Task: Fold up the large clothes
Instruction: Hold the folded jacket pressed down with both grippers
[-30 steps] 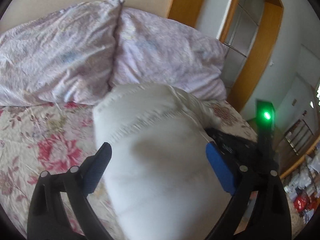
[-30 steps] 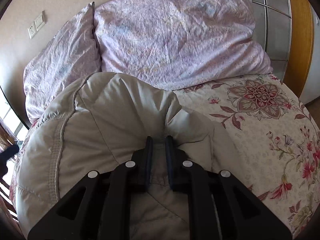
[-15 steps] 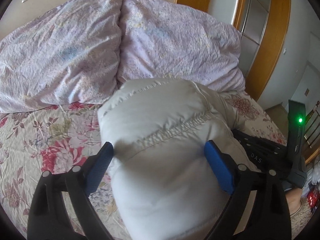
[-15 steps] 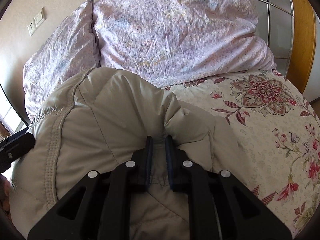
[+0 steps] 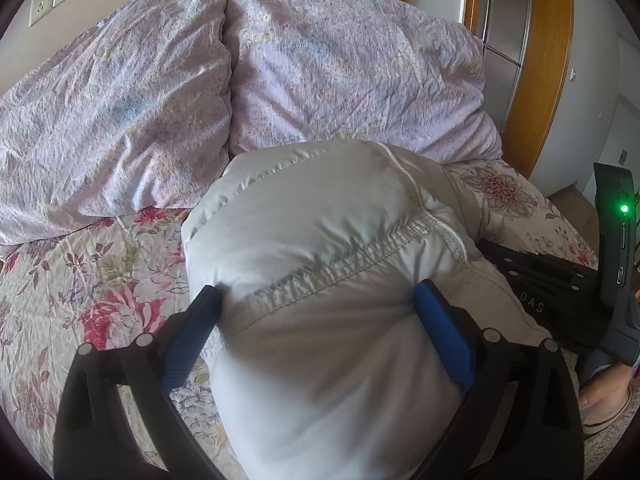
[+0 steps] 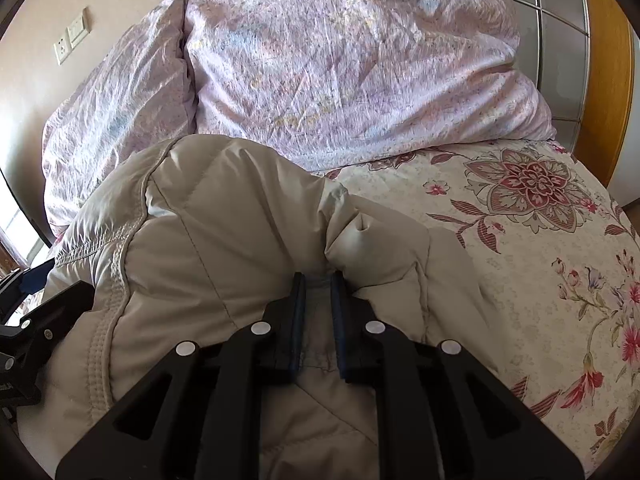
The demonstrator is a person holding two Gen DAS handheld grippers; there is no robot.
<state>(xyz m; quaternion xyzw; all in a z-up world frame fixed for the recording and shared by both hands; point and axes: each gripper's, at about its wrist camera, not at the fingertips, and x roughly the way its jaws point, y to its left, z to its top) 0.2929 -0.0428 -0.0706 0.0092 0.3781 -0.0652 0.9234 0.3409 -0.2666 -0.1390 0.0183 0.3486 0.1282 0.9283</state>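
Observation:
A puffy pale grey padded jacket [image 5: 320, 220] lies bunched on the floral bed sheet [image 5: 80, 272]. My left gripper [image 5: 316, 292] straddles a thick roll of it, its blue pads [image 5: 188, 340] set wide and pressing into the padding on both sides. In the right wrist view the same jacket [image 6: 224, 232] looks beige, and my right gripper [image 6: 319, 280] is shut on a thin fold of it. The right gripper's black body [image 5: 552, 292] shows at the right of the left wrist view, with a hand [image 5: 604, 396] below it. The left gripper's body [image 6: 40, 320] shows at the left edge of the right wrist view.
Two lilac pillows [image 5: 120, 112] [image 5: 352, 80] lean against the wall just behind the jacket. An orange wooden door frame [image 5: 540, 60] stands at the bed's right. Wall sockets [image 5: 40, 4] sit at the top left. Bare sheet [image 6: 520, 240] lies right of the jacket.
My left gripper has sunk with the jacket roll toward the sheet and rolled a little; its body has come into the right wrist view. The right gripper keeps its grip and has not moved.

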